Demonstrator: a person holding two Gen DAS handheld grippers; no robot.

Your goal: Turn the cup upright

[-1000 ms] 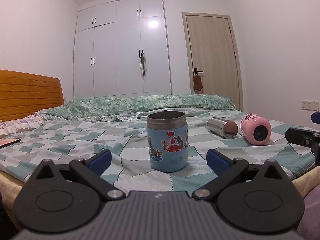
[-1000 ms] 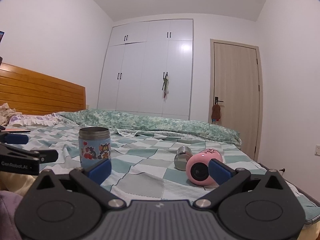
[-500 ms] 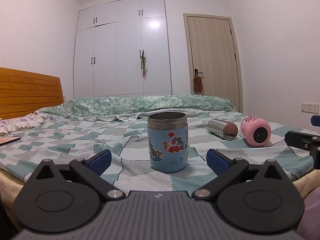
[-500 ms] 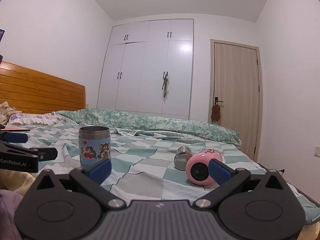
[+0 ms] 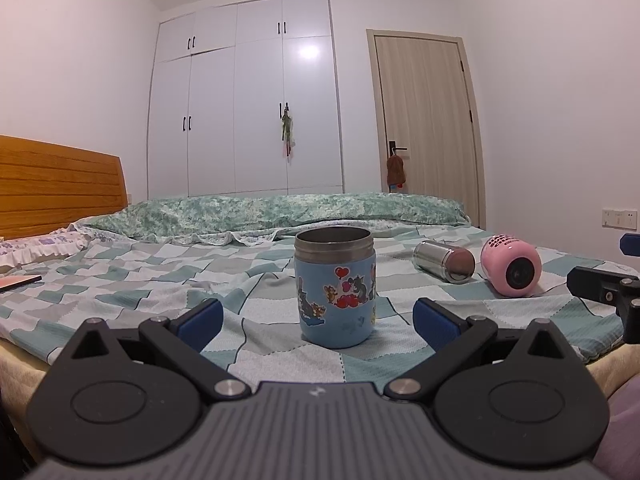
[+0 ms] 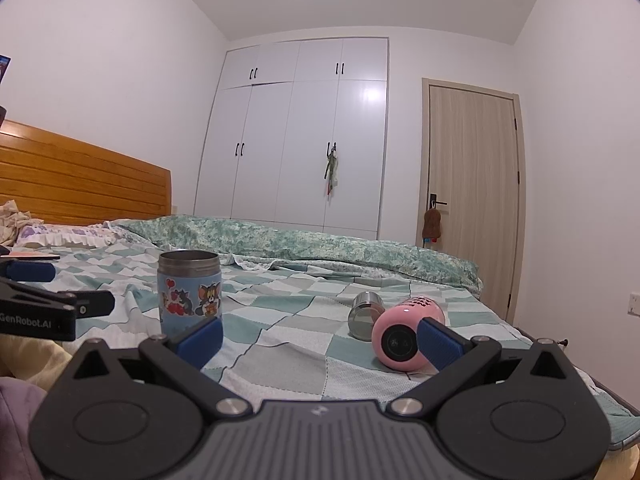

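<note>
On the bed, seen from the left wrist camera, the blue cup with cartoon stickers is standing upright on the checkered teal sheet, steel rim up and mouth open to the ceiling. The left gripper sits low at the near edge of the mattress with its blue-padded fingers spread wide, one on each side of the cup but not touching it, so it's holding nothing. Off to the right, well apart from the cup, a small steel bottle lies on its side, and just beside that a pink bottle is tipped over too, its end facing the camera. A bit of the right gripper pokes in at the far right edge. Behind it all you've got a white wardrobe, a wooden door and a wooden headboard.

From the right wrist view, the right gripper is also wide open and empty, fingers splayed over the sheet. The cup shows up on the left, upright, just past the left-hand pad. The pink bottle lies close to the right-hand pad, partly hidden by it, with the steel bottle right behind it; can't tell if they touch. The left gripper's black arm with its "GenRobot.AI" lettering sticks in from the left edge.
</note>
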